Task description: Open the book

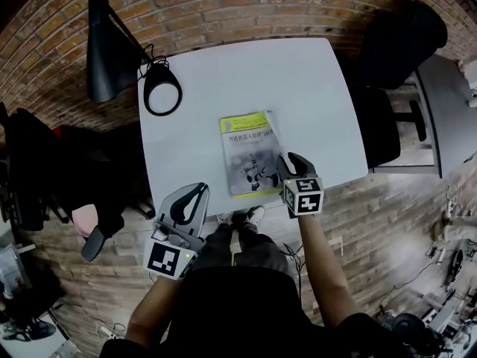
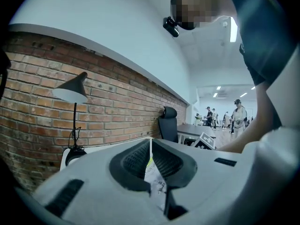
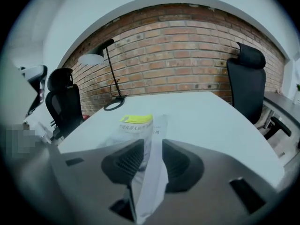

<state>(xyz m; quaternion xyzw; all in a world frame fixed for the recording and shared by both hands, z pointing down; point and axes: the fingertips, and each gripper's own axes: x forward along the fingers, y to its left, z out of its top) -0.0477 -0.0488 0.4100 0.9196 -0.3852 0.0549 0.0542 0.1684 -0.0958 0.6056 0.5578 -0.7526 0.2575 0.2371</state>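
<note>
A closed book point(image 1: 252, 154) with a yellow band across the top of its cover lies on the white table point(image 1: 298, 80), near the front edge. My right gripper point(image 1: 292, 162) sits at the book's near right corner, tilted downward. In the right gripper view its jaws point(image 3: 152, 144) stand open, and the book's point(image 3: 133, 125) pale right edge runs through the gap. I cannot tell whether the pads touch it. My left gripper point(image 1: 195, 190) hangs off the table's near left corner, away from the book. Its tips point(image 2: 151, 144) meet, and only a sliver of the book point(image 2: 154, 182) shows below them.
A black desk lamp point(image 1: 162, 88) stands on the table's far left corner, in front of the brick wall. One black office chair point(image 1: 395, 58) stands to the right of the table, another point(image 1: 37, 162) to the left. My feet point(image 1: 242, 218) show below the front edge.
</note>
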